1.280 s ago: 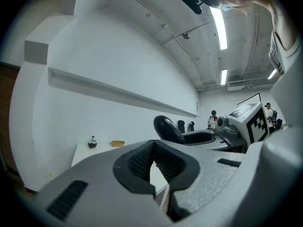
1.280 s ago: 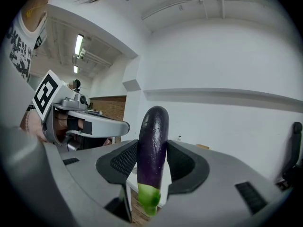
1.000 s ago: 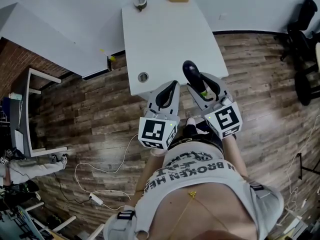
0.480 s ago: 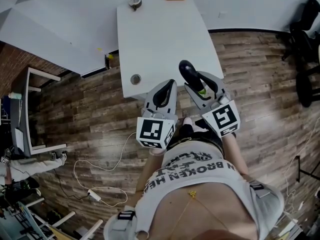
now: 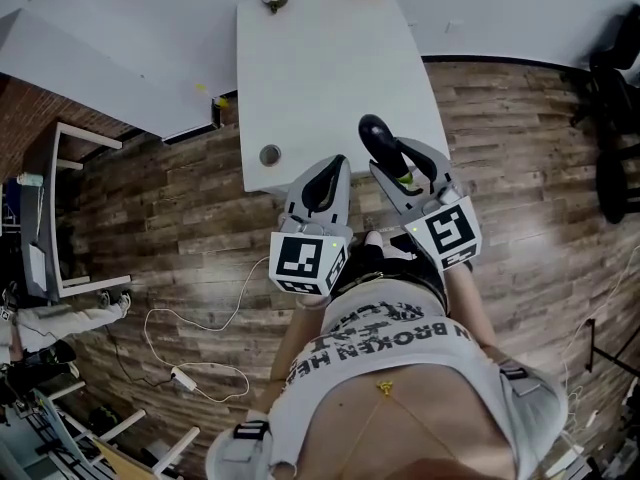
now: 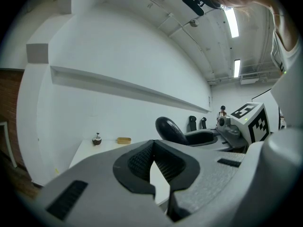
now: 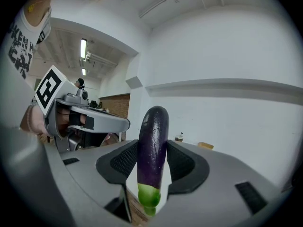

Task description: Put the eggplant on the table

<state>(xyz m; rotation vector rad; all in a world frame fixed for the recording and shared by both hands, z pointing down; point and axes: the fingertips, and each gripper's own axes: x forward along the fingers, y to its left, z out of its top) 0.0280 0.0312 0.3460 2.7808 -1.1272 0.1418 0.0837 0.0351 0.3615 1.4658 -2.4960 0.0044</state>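
**Eggplant pinched upright over the near table edge**

While the right gripper [image 7: 154,163] holds it, I see the eggplant [image 7: 153,136] standing upright between the two black, cross-hatched pads [image 7: 124,162], which press on its sides. Its skin is glossy, deep purple and smooth, and the shape is long and rounded. The purple tip rises above the fingers and the pale green stem end hangs just below them. From the head view the eggplant [image 5: 374,138] sits in the air over the near right part of the table [image 5: 320,68], not resting on it.

The left gripper [image 6: 152,150] has its ribbed pads pressed together at the tips with nothing between them. It sits just beside the right one, at the table's near edge. Both shells are matte grey plastic, each carrying a cube [image 5: 302,262] with black-and-white square markers.

The table is plain white and smooth, with a round hole [image 5: 270,154] near its front corner. The floor [image 5: 180,208] is dark wood plank. On my operator's shirt [image 5: 385,333] I can read "BROKEN"; the rest is cut off.
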